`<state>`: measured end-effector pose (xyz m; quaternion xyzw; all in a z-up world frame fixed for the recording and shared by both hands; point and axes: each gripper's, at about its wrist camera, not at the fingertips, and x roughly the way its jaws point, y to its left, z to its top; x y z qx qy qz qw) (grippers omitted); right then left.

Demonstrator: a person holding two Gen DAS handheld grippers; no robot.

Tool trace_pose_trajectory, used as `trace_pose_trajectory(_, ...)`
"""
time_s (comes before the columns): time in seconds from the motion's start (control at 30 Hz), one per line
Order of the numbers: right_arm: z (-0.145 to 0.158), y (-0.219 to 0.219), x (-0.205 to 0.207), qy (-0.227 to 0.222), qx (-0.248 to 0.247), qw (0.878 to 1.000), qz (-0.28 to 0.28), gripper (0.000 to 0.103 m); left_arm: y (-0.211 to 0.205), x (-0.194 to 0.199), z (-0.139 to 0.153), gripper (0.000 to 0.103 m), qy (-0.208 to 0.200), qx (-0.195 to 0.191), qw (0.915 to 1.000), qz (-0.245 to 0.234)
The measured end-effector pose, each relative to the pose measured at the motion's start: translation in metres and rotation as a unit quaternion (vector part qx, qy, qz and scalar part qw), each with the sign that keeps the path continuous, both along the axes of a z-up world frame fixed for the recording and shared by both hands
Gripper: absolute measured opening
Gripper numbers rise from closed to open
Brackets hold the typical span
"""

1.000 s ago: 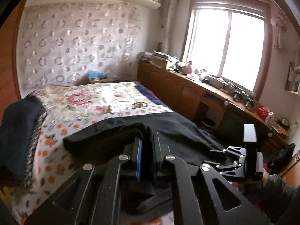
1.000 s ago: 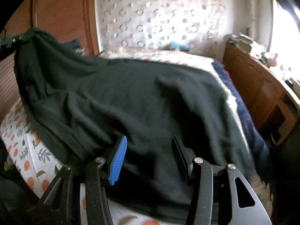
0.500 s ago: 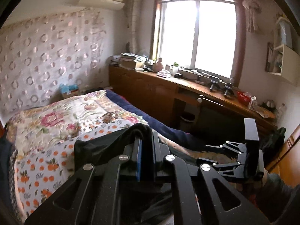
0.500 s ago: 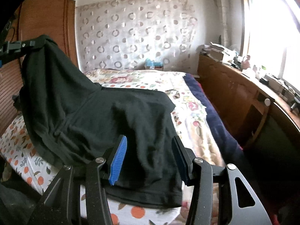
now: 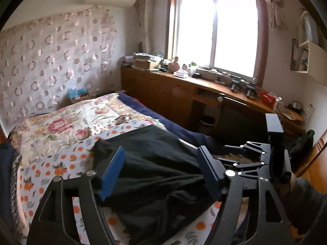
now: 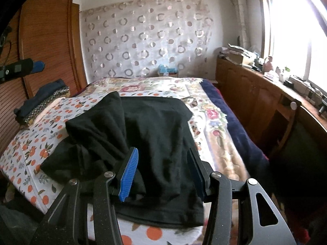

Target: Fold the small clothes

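A black garment point(image 5: 155, 163) lies loosely folded and rumpled on the orange-print sheet point(image 5: 51, 169) of the bed. My left gripper point(image 5: 161, 163) hovers just over its near edge. Its jaws are opening and the blue pads stand apart without pressing the cloth. In the right wrist view the same black garment point(image 6: 155, 134) lies below my right gripper point(image 6: 163, 169), whose fingers stand apart with the cloth showing between them, ungripped. The right gripper point(image 5: 273, 159) also shows at the right of the left wrist view, held by a hand in a grey sleeve.
A folded stack of dark clothes point(image 6: 40, 100) sits at the bed's left side by the wooden wardrobe point(image 6: 45, 40). A floral quilt point(image 5: 67, 120) and blue blanket cover the far bed. A long wooden cabinet point(image 5: 184, 94) runs under the window on the right.
The left gripper's jaws have gone from shut on the black cloth to apart. The lifted corner has dropped, and the garment now lies on the bed. Both views swung toward the window.
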<state>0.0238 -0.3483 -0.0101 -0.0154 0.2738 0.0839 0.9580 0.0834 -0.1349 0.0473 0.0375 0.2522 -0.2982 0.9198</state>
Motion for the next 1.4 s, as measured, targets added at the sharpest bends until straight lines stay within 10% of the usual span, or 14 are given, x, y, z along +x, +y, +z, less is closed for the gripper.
trace_pose_trajectory(0.67, 0.019, 0.086, 0.082, 0.038, -0.032, 0.986, 0.156, 0.051, 0.107, -0.011, -0.045, 0.075, 0.021, 0.018, 0.9915, 0.127)
trace_pose_trajectory(1.4, -0.011, 0.155, 0.149, 0.139, -0.123, 0.948, 0.258, 0.051, 0.149, -0.011, -0.064, 0.075, 0.036, 0.002, 0.9868, 0.158)
